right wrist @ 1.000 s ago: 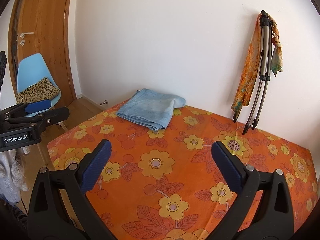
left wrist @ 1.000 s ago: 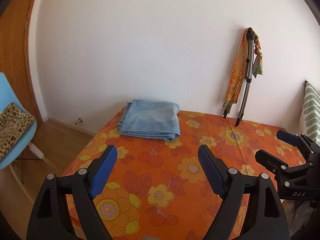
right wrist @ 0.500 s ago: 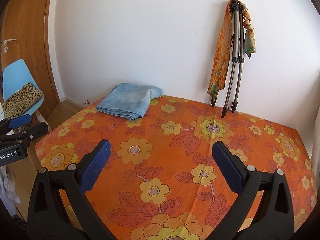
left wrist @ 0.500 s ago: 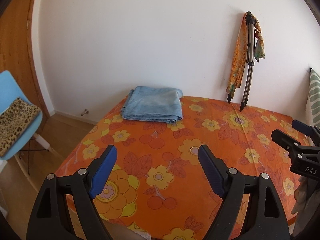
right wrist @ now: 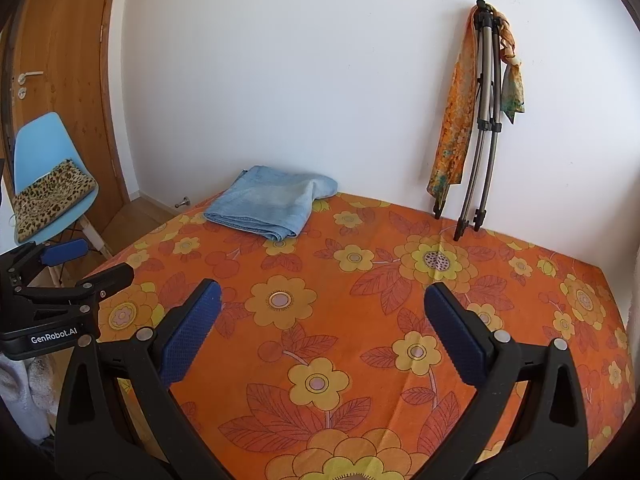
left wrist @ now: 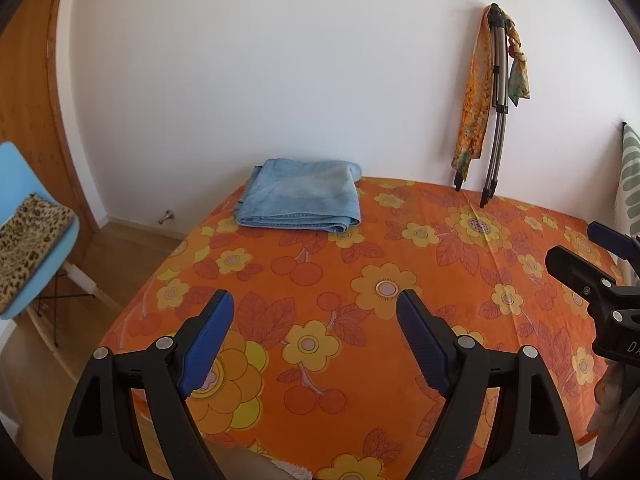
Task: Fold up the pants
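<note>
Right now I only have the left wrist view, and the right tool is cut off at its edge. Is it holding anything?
Observer: No. The right tool is open, and only the orange tablecloth shows between its pads.
Operator: Where do the jeans lie from that tool?
Observer: In its own view the folded jeans sit ahead and off to the left, by the wall, apart from both pads.

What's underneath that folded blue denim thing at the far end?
The folded jeans lie flat on the orange flowered cloth, near its far left corner by the white wall. Whatever the cloth covers, table or bed, stays hidden, as does the patch of cloth directly beneath the jeans.
</note>
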The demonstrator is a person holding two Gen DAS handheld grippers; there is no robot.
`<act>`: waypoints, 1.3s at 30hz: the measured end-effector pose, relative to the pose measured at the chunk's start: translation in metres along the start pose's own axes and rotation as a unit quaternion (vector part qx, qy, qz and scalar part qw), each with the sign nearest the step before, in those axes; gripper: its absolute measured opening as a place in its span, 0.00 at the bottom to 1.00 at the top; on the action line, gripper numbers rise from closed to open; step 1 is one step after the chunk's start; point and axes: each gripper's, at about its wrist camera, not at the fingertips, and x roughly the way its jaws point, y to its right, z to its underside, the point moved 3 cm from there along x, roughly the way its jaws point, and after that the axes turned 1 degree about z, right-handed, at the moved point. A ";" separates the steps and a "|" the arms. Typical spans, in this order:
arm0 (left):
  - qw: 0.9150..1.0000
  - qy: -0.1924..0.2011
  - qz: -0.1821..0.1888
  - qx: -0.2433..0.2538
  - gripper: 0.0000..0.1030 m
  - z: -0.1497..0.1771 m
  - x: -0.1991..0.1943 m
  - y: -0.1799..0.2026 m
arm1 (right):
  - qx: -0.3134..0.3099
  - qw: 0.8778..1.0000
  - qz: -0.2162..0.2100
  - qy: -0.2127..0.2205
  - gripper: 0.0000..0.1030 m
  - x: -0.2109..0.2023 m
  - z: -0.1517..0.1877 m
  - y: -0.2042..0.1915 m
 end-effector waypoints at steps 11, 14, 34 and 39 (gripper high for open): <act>1.000 0.002 0.000 -0.005 0.81 -0.002 0.000 -0.004 | 0.003 1.000 0.002 -0.005 1.00 0.005 0.001 0.000; 1.000 0.002 -0.001 -0.007 0.81 -0.002 -0.001 -0.006 | 0.001 1.000 0.000 -0.006 1.00 0.008 0.001 -0.001; 1.000 0.000 -0.003 -0.011 0.81 -0.002 0.000 -0.010 | -0.002 1.000 -0.001 -0.007 1.00 0.011 0.002 -0.004; 1.000 0.000 -0.002 -0.012 0.81 -0.002 -0.001 -0.010 | -0.003 1.000 -0.001 -0.007 1.00 0.011 0.002 -0.004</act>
